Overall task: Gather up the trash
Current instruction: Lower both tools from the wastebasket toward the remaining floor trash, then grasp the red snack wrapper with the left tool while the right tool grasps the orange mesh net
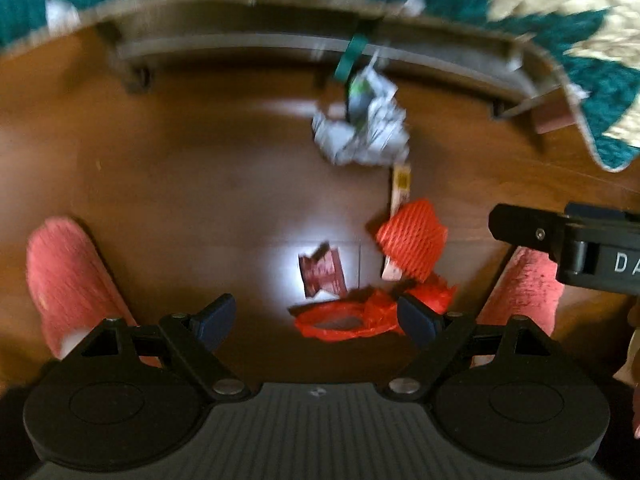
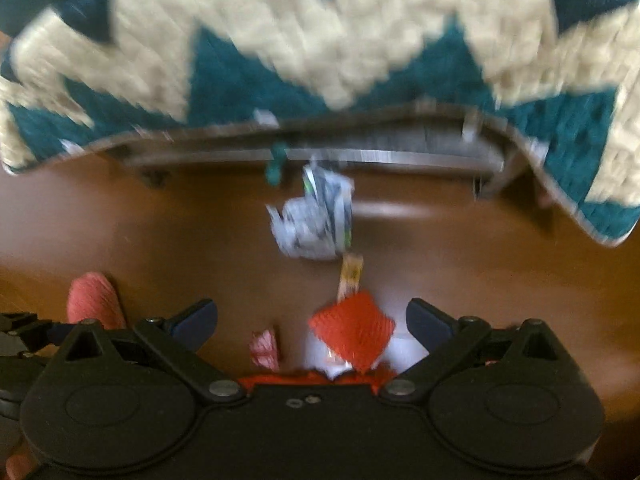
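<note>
Trash lies on a brown wooden floor (image 1: 180,168). A crumpled white paper wad (image 1: 362,130) lies far out; it also shows in the right wrist view (image 2: 312,220). An orange foam net (image 1: 414,240) lies over a yellow-white wrapper (image 1: 401,186). A small red wrapper (image 1: 322,272) lies in a bright spot. An orange mesh bag (image 1: 344,320) lies nearest. My left gripper (image 1: 316,320) is open and empty above the mesh bag. My right gripper (image 2: 312,322) is open and empty above the foam net (image 2: 352,330) and the red wrapper (image 2: 264,346).
A low bed frame (image 1: 280,40) with a teal and cream quilt (image 2: 320,40) runs across the far side. Two pink slippers (image 1: 68,280) (image 1: 524,292) stand on either side of the trash. The right gripper's body (image 1: 568,248) shows at the right edge.
</note>
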Tool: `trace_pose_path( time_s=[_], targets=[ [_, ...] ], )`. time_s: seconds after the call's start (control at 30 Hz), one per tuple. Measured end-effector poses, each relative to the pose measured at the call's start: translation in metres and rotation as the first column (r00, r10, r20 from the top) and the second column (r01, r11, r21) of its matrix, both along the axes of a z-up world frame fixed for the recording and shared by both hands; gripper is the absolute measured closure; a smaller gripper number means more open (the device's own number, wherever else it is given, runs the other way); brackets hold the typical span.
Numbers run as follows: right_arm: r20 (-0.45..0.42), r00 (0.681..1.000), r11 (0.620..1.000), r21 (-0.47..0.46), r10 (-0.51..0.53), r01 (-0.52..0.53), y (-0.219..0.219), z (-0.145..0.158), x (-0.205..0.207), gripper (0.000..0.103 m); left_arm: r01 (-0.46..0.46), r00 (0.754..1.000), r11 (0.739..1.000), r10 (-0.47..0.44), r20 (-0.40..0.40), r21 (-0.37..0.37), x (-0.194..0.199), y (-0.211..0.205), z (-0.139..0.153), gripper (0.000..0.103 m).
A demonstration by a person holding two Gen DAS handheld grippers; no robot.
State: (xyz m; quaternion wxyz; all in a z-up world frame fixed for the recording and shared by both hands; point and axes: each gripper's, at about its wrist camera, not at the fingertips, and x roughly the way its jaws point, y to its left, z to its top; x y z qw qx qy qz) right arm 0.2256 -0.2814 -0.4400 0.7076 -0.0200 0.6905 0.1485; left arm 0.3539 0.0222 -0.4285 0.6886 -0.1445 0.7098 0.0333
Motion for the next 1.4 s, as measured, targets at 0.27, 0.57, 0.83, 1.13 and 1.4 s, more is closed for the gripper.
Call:
trace_pose_path(
  time_s=[0.27, 0.57, 0.83, 1.13, 1.4],
  targets=[
    [-0.175, 0.963, 0.979, -0.027, -0.204, 0.202, -0.024, -0.089, 0.004, 0.004, -0.079, 0.989, 0.997, 0.076, -0.127, -0.018, 0.008, 0.004, -0.086, 0.015],
    [-0.287, 0.873, 0.917, -0.053, -0.394, 0.396, -0.039, -0.165, 0.006, 0.005, -0.077, 0.977, 0.993, 0.056, -0.208, -0.094, 0.016, -0.009, -0.156, 0.015],
    [-0.329, 0.824, 0.885, -0.111, -0.461, 0.451, -0.049, -0.209, -0.003, 0.014, -0.079, 0.972, 0.989, 0.048, -0.23, -0.127, 0.021, -0.014, -0.189, 0.015],
    [-0.327, 0.828, 0.889, -0.116, -0.454, 0.442, -0.049, -0.219, -0.008, 0.052, -0.094, 0.966, 0.983, 0.052, -0.254, -0.156, 0.021, -0.017, -0.201, 0.054],
    [-0.308, 0.849, 0.903, -0.133, -0.429, 0.408, -0.039, -0.205, -0.018, 0.091, -0.125, 0.962, 0.98, 0.082, -0.26, -0.153, 0.019, -0.012, -0.199, 0.06]
  ],
)
